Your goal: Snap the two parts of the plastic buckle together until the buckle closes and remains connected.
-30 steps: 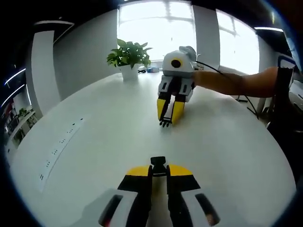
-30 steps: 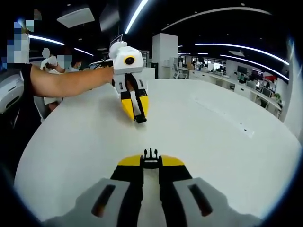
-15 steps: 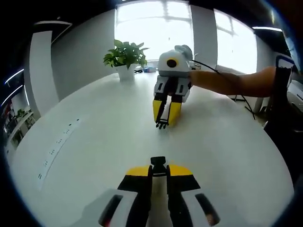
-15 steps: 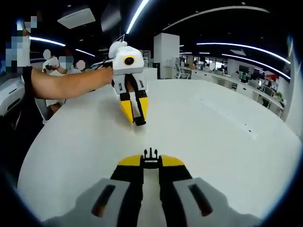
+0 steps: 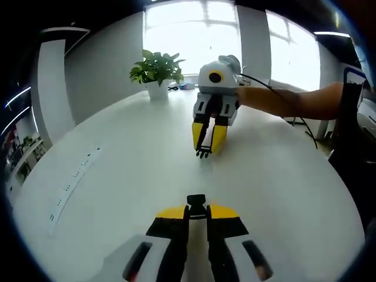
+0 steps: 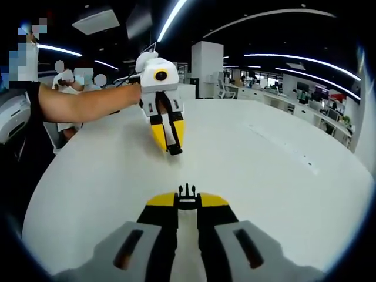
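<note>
No text, label or number could be read anywhere (the small marks along the desk (image 5: 73, 179) were too blurred).

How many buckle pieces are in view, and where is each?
2. The socket half is clamped in the left gripper; the pronged half is clamped in the right gripper. Both are held above the white table, apart.

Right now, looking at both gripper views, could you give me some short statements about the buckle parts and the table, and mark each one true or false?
1. The left gripper grips the black socket-shaped buckle half. True.
2. The right gripper grips the black pronged buckle half. True.
3. The two halves are already snapped together. False: they are apart, one in each gripper.
4. A green potted plant stands on the round white table. True.
5. The left gripper's fingers are spread wide open. False: they are closed on the socket half.
</note>
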Demonstrator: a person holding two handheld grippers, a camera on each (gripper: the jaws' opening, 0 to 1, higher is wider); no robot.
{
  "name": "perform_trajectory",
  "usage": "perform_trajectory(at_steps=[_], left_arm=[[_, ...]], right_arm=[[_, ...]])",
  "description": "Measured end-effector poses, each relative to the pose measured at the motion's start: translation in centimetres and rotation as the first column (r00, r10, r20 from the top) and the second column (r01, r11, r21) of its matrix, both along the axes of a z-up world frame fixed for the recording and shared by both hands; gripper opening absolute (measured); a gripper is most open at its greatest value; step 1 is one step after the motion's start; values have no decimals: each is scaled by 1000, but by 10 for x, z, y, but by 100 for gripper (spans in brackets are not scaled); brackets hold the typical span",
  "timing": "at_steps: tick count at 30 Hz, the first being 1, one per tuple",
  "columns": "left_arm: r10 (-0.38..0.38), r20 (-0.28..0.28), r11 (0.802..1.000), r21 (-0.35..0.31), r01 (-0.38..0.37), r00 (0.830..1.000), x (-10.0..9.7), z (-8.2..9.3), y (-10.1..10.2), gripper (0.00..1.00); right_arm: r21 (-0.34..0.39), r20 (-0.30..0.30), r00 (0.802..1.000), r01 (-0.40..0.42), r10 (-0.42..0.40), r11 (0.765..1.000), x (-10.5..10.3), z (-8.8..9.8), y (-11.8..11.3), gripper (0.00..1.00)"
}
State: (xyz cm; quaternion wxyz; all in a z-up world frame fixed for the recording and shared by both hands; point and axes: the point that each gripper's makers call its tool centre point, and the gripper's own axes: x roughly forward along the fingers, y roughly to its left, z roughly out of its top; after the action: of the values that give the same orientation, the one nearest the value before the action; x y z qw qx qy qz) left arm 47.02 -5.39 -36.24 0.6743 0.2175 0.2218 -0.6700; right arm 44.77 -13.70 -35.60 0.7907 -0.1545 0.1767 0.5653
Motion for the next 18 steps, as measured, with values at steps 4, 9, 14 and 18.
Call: perform_trajectory(at_steps=[4,9,14,18], left_arm=[[-7,-3,1000,3,7,1000,-1,0,-1,9],[-9,-5,1000,4,9,1000,-1,0,0,9],[-11,-6,1000,6,11,1000,-2,0,0,9],[-16,-11,1000,9,17,1000,-5,-1,0,9]], right_arm=[[1,0,1000,-3,3,1000,1,0,1,11],[-1,-1,1000,-7,7,1000,2,0,1,11],[-1,-1,1000,-9,9,1000,2,0,1,11],[-1,-2,1000,-11,11,1000,1,1,2,11]])
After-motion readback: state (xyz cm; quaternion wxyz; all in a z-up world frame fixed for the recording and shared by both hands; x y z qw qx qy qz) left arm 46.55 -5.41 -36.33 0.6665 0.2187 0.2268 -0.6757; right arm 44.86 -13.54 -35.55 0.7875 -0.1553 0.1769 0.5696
